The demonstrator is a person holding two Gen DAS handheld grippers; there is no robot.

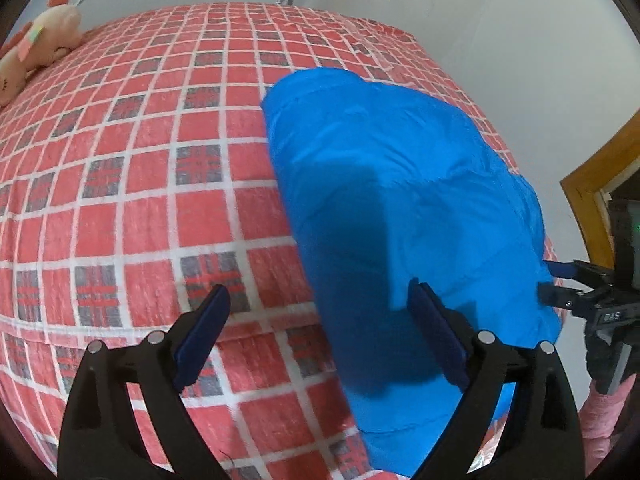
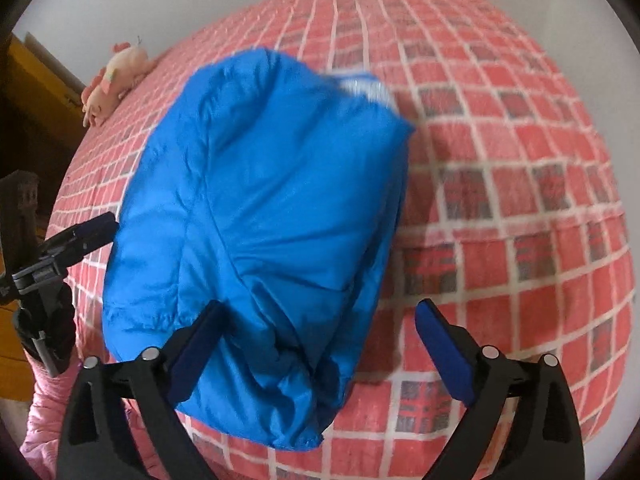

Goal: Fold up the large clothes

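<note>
A bright blue puffy jacket (image 1: 404, 200) lies folded into a long bundle on the red checked bed; it also shows in the right wrist view (image 2: 260, 220), with a white-striped collar (image 2: 366, 88) at its far end. My left gripper (image 1: 320, 316) is open and empty, hovering over the jacket's near left edge. My right gripper (image 2: 320, 332) is open and empty over the jacket's near end. The right gripper also shows at the jacket's right side in the left wrist view (image 1: 560, 284); the left gripper shows at the left in the right wrist view (image 2: 88, 232).
The bed cover (image 1: 140, 200) is red with white and grey checks and fills most of both views. A pink and white plush toy (image 1: 36, 48) lies at the far left edge of the bed. White walls stand behind, and a wooden frame (image 1: 588, 184) is at the right.
</note>
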